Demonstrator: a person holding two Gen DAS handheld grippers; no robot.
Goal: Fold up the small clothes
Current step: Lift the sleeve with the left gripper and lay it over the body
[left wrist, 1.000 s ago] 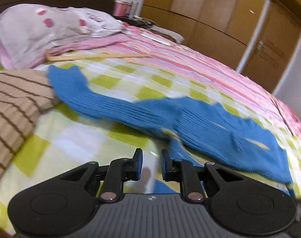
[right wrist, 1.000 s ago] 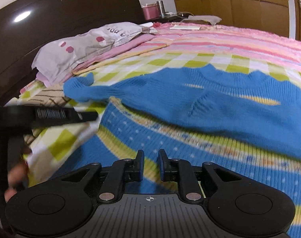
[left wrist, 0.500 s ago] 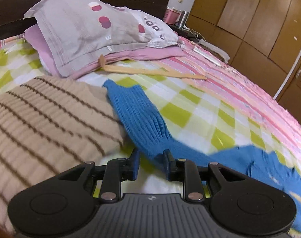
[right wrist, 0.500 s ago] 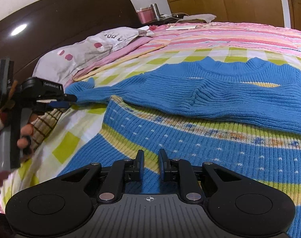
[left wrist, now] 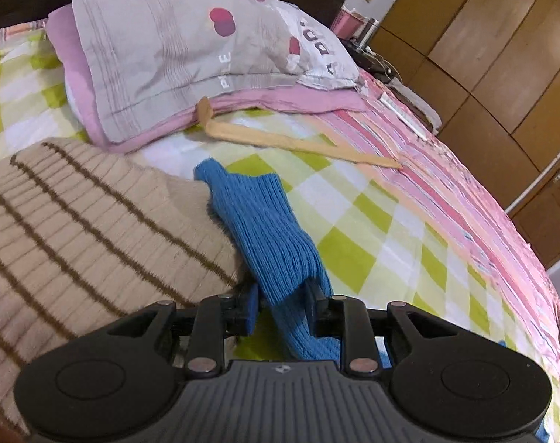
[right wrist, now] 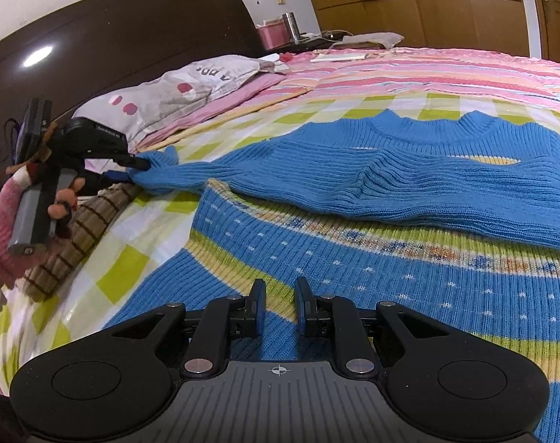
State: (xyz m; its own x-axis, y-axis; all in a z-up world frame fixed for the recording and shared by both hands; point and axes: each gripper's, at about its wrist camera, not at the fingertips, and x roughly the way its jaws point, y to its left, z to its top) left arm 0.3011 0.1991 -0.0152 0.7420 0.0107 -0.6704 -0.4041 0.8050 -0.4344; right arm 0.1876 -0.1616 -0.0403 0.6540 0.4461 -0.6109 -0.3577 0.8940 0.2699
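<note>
Checked green and white bedding with a pink striped part covers the bed, and brown wardrobe doors stand behind it. From the left wrist view, the left gripper has its fingers around the blue sleeve of the sweater; the knit lies between the two pads, but I cannot tell if they press it already or only enclose it. Just beside the sleeve lies one beige striped garment, and behind it one grey pillow on a pink one. From the right wrist view, the blue sweater lies flat on the bed, one sleeve stretched toward the left gripper, the other sleeve already laid across the chest. The right gripper hovers over the hem with a narrow gap between its fingers, holding nothing. I judge the step is folding the sleeve inward; the next move calls for a firm pinch, then carrying the sleeve over the body without dragging the sweater.
</note>
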